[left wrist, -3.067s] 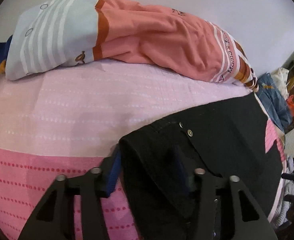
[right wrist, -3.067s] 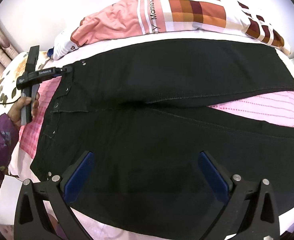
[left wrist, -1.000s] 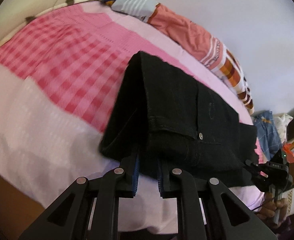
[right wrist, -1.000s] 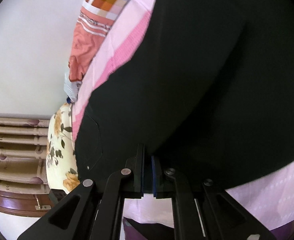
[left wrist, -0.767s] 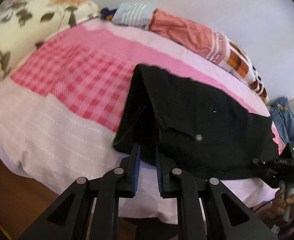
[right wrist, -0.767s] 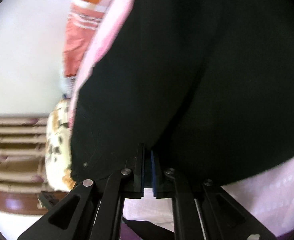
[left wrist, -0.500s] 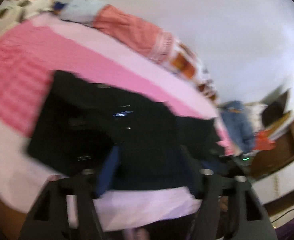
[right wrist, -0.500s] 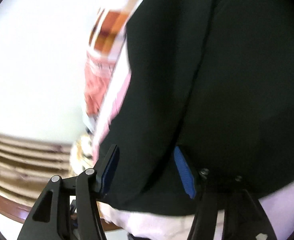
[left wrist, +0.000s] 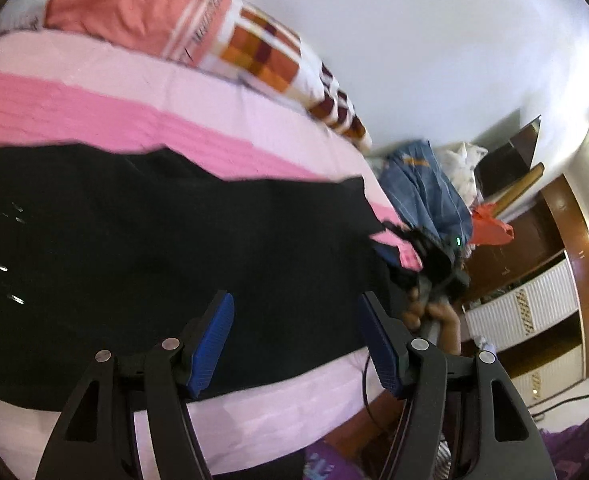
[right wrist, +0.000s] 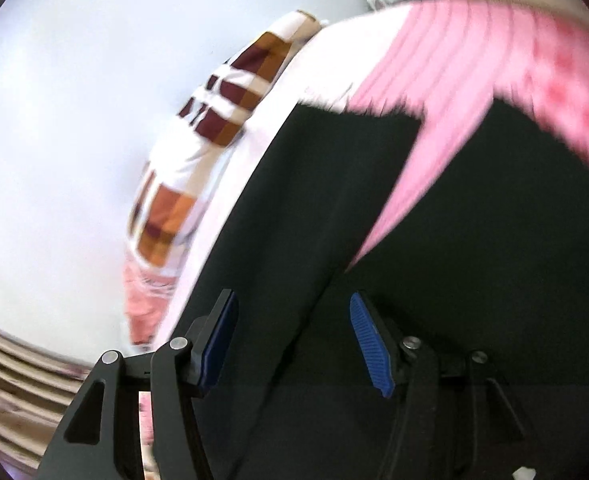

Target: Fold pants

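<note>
The black pants (left wrist: 154,248) lie flat on the pink bedspread (left wrist: 94,112), folded lengthwise, with metal rivets near the left edge. My left gripper (left wrist: 294,340) is open and empty, just above the pants near the bed's front edge. My right gripper (right wrist: 292,340) is open and empty over the black pants (right wrist: 374,280), whose leg ends (right wrist: 354,136) lie ahead, split by a wedge of pink bedspread (right wrist: 434,152). The right gripper also shows in the left wrist view (left wrist: 410,248), held in a hand at the pants' far right end.
A patchwork pillow (left wrist: 222,36) lies along the white wall behind the pants, also in the right wrist view (right wrist: 198,152). A heap of clothes, with blue denim (left wrist: 426,184), sits beyond the bed's right end. Wooden cabinets (left wrist: 542,280) stand at the right.
Both grippers were shut on the pants one second ago; both have let go and opened. The pants, then lifted and carried over, now lie flat. Both views have swung toward the leg ends.
</note>
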`<state>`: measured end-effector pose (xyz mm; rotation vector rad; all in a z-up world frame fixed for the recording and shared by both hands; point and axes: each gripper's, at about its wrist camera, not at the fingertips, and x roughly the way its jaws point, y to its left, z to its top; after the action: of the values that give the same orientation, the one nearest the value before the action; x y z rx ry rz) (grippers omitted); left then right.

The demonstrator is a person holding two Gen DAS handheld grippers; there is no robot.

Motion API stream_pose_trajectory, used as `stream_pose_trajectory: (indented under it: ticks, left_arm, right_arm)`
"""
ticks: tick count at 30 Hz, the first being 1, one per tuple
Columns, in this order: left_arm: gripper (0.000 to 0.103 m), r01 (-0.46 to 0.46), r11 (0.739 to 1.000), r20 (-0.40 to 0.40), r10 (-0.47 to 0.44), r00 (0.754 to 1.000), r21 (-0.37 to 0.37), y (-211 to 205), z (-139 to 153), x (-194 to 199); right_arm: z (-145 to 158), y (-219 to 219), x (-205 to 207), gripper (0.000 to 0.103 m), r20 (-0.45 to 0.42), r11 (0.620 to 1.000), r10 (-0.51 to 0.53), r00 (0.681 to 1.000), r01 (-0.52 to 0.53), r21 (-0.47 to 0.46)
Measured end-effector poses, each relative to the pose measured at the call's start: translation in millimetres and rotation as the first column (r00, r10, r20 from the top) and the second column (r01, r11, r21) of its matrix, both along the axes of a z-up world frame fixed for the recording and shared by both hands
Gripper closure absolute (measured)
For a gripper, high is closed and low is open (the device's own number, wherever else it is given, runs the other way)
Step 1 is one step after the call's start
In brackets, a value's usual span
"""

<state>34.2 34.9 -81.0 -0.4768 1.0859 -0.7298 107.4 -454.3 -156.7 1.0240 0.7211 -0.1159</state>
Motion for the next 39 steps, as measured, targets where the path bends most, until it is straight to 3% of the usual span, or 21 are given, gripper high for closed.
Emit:
stream_pose_trajectory:
  ticks: [5, 9, 12, 14, 15, 16, 18, 24, 28, 34, 39]
  left_arm:
    - [0.039, 0.085, 0.994, 0.001, -0.085, 0.996, 0.068, -39.9, -11.8, -9.9]
    - [0.039, 0.118, 0.991, -0.048, -0.115, 0.992, 0.061, -54.6, -27.9, -11.3]
    - [0.039, 0.105, 0.994, -0.086, -0.103, 0.991, 0.021, -59.7, -38.2, -9.1]
    - [0.039, 0.103, 0.995, -0.102, -0.101, 0.99, 0.015, -63.3, -44.2, -9.2]
    - [0.039, 0.105, 0.994, -0.101, -0.102, 0.99, 0.02, -64.3, -45.5, -9.7]
    - [0.039, 0.109, 0.994, -0.096, -0.106, 0.99, 0.026, -65.0, -45.9, -10.4]
    - [0.039, 0.116, 0.992, -0.08, -0.112, 0.99, 0.046, -65.6, -45.6, -12.4]
    - [0.039, 0.148, 0.976, 0.008, -0.151, 0.989, 0.161, -76.1, -43.7, -17.3]
    - [0.039, 0.166, 0.963, 0.041, -0.179, 0.983, 0.213, -77.8, -41.0, -21.4]
    - [0.039, 0.138, 0.967, 0.063, -0.155, 0.986, 0.212, -59.1, -24.1, -23.9]
    - [0.039, 0.147, 0.961, 0.087, -0.172, 0.981, 0.235, -50.6, -11.3, -29.8]
  right_arm:
    - [5.4, -32.6, 19.9, 0.048, -0.083, 0.993, -0.028, 0.996, 0.018, -0.116]
    - [0.7, -38.9, 26.7, 0.046, -0.072, 1.0, -0.017, 0.997, 0.016, -0.016]
    - [-3.2, -41.7, 27.4, 0.049, -0.012, 0.995, -0.017, 1.0, 0.018, 0.099]
    - [-9.2, -45.5, 31.7, 0.081, 0.018, 0.988, -0.016, 1.0, 0.013, 0.157]
    - [-13.9, -46.7, 32.2, 0.089, 0.037, 0.979, -0.02, 0.999, 0.013, 0.202]
    - [-22.2, -47.7, 31.0, 0.09, 0.044, 0.969, -0.03, 0.999, 0.018, 0.247]
    - [-27.7, -45.7, 30.3, 0.101, 0.028, 0.973, -0.033, 0.999, 0.026, 0.23]
    - [-6.2, -48.6, 6.9, 0.098, 0.076, 0.976, -0.074, 0.994, 0.057, 0.209]
    - [25.2, -49.1, -26.8, 0.098, 0.122, 0.978, -0.102, 0.987, 0.077, 0.192]
    - [68.1, -47.9, -88.1, 0.099, 0.148, 0.981, -0.138, 0.979, 0.114, 0.156]
    - [71.3, -46.8, -145.3, 0.099, 0.102, 0.971, -0.198, 0.975, 0.181, 0.156]
